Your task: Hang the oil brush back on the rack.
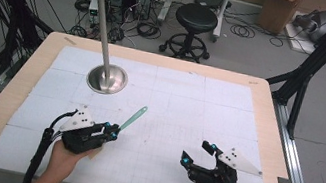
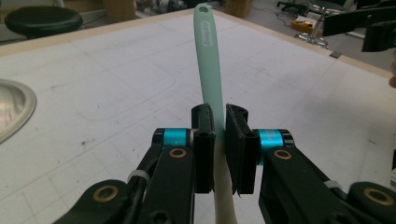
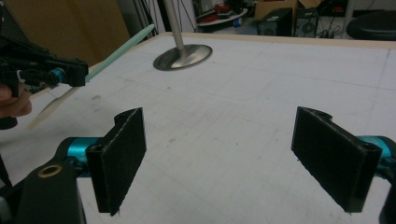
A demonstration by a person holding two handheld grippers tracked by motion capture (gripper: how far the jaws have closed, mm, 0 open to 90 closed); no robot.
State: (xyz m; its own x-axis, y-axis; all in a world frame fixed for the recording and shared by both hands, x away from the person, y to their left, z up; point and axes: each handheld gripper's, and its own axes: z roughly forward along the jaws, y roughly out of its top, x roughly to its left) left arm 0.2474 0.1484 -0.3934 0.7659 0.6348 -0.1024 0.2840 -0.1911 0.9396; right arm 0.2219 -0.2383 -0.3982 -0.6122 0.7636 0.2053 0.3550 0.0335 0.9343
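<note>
My left gripper point(image 1: 112, 131) clamps the spatula point(image 1: 133, 118) near the join of mint handle and pale blade, handle angled up over the table point(image 1: 257, 118). It looks light and slick, the blade floppy, so I'd grip the stiff handle. The left gripper view shows the handle's hang-hole. My right gripper point(image 1: 196, 154) hangs wide open, empty.

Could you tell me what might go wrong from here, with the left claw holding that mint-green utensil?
1. The left claw pinches the mint-green utensil near its middle on narrow pads, so the long handle might pivot or slip.
2. The handle points toward the steel stand; a swing that way could knock it.
3. The right claw is open and empty, so it could not catch a slip.
</note>
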